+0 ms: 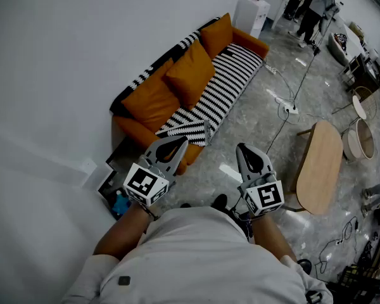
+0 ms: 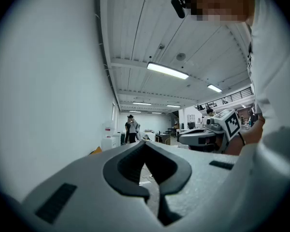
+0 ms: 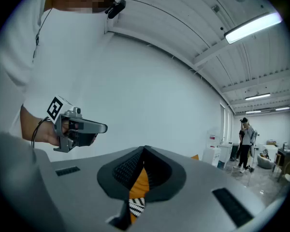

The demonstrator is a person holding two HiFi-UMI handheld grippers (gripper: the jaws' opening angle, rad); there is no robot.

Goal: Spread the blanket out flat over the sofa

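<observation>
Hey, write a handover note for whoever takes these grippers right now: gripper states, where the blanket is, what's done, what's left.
Left gripper: shut, empty, held up short of the sofa.
Right gripper: the same.
Done: striped blanket lies along the seat and over the backrest, orange cushions on it.
Left: its near end looks folded over at the seat edge; probably flatten that.

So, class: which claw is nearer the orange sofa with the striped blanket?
Left. The left claw hangs by the sofa's near end; the right claw is further out over the floor, toward the wooden table.
</observation>
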